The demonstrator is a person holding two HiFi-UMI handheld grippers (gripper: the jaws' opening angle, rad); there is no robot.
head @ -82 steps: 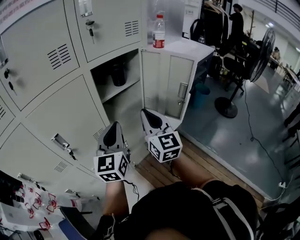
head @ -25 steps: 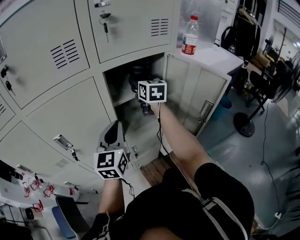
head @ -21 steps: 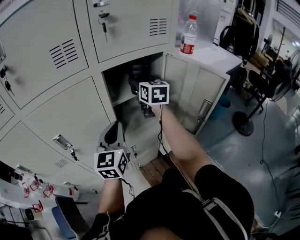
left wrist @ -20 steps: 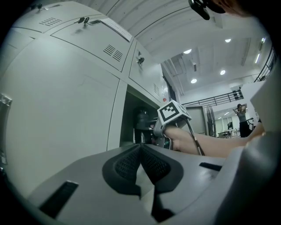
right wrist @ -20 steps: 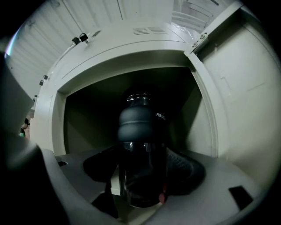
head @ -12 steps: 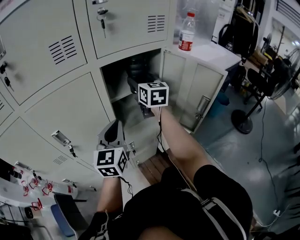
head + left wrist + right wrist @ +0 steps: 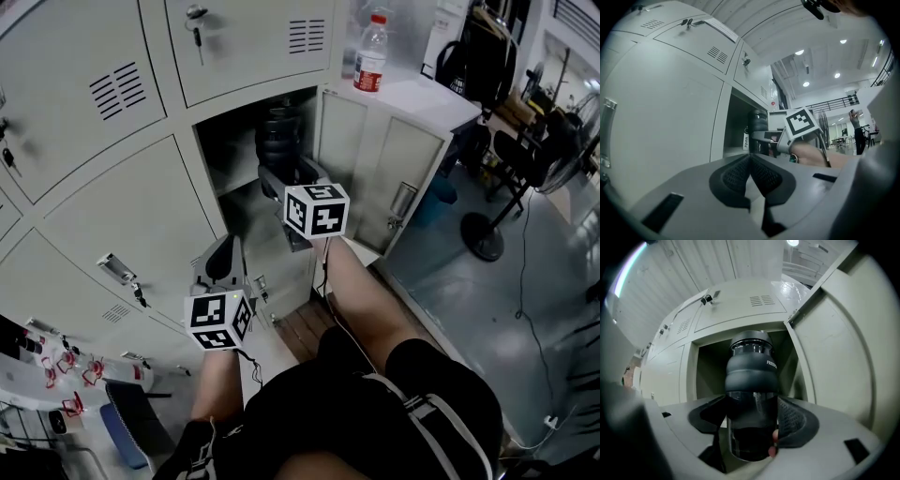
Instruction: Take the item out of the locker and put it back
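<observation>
A black bottle (image 7: 279,141) with a ribbed dark top stands upright between the jaws of my right gripper (image 7: 280,176), at the mouth of the open locker compartment (image 7: 225,155). In the right gripper view the bottle (image 7: 751,380) fills the gap and both pads press its clear lower body, so the right gripper (image 7: 751,423) is shut on it. My left gripper (image 7: 221,265) hangs lower left in front of a closed locker door, away from the bottle. Its jaws (image 7: 750,174) meet with nothing between them.
The compartment's door (image 7: 375,173) stands swung open to the right. A clear water bottle (image 7: 367,54) with a red label stands on the white surface above that door. Closed locker doors with keys (image 7: 122,272) surround the opening. A standing fan (image 7: 548,117) is at far right.
My right gripper rose from beside my knee to the open compartment, and over the last second has drawn back and down with the black bottle. The left gripper has stayed put.
</observation>
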